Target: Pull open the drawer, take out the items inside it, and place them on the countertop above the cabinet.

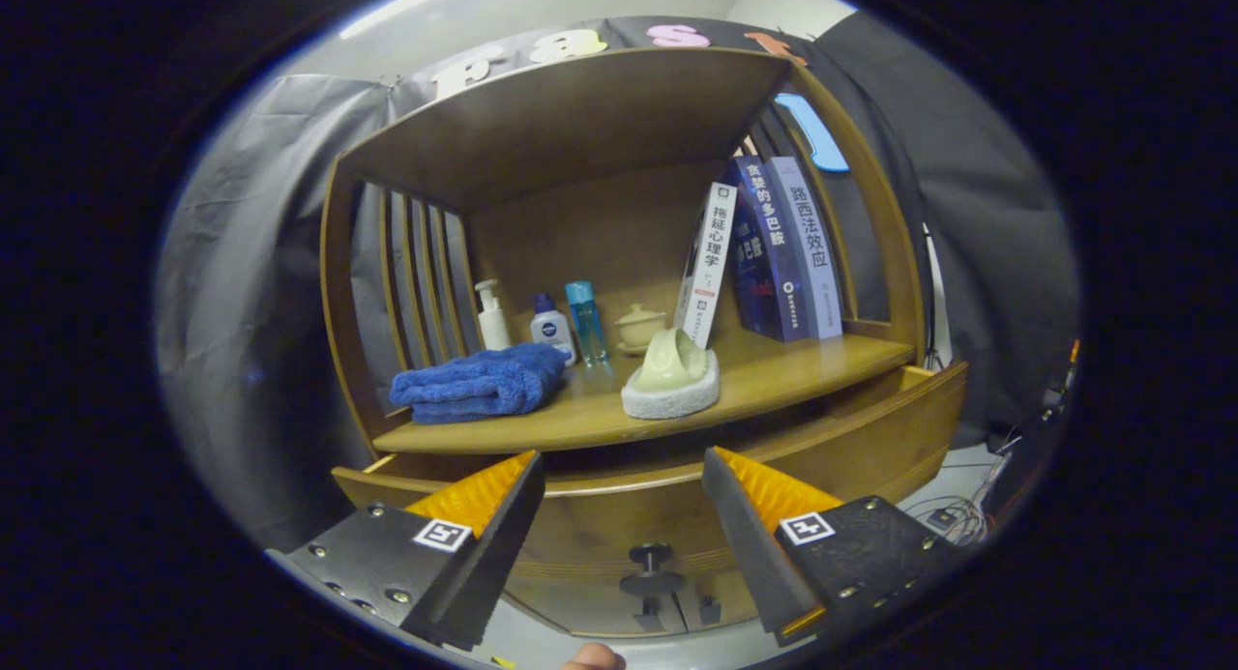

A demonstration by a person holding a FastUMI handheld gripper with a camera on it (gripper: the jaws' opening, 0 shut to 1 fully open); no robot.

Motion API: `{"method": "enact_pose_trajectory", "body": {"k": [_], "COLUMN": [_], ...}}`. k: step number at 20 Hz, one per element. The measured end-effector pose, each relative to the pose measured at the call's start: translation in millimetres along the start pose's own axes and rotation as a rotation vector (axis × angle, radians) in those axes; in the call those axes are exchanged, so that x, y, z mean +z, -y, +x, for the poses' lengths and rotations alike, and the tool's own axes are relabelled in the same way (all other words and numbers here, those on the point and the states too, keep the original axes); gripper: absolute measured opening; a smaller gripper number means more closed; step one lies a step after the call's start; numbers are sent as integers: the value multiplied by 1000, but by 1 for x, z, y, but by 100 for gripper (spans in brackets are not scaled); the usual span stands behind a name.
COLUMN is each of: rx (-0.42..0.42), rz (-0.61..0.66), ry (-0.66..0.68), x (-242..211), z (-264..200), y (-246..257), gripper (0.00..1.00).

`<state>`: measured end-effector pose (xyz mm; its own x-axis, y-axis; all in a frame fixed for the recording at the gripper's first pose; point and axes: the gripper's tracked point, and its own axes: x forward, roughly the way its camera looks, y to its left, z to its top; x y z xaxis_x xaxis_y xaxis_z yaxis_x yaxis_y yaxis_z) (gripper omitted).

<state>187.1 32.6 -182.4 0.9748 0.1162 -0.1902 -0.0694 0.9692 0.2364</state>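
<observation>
A wooden cabinet stands ahead, its countertop [774, 375] under a curved shelf roof. Below the countertop the drawer [619, 515] is pulled out a little, and its dark knob [650, 557] shows between my fingers. The drawer's inside is hidden from here. On the countertop lie a folded blue towel [481, 384] and a pale green slipper with a white fluffy sole [672, 377]. My gripper [624, 477] is open in front of the drawer front, with nothing between its fingers.
At the back of the countertop stand a white pump bottle [491, 317], a small white-and-blue bottle [549, 328], a blue bottle [585, 320] and a lidded cup [640, 327]. Three books [774, 249] lean at the right. Cables [953, 515] lie on the floor right of the cabinet.
</observation>
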Motion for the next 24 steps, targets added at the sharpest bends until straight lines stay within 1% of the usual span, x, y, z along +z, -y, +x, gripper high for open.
{"method": "enact_pose_trajectory", "body": {"k": [9,20,24], "rx": [16,23,39], "rz": [0,25,48], "ry": [-17,-13,3], "x": [1,2,4], "z": [24,43,43], "y": [0,1,0], "gripper": [100,100,100]}}
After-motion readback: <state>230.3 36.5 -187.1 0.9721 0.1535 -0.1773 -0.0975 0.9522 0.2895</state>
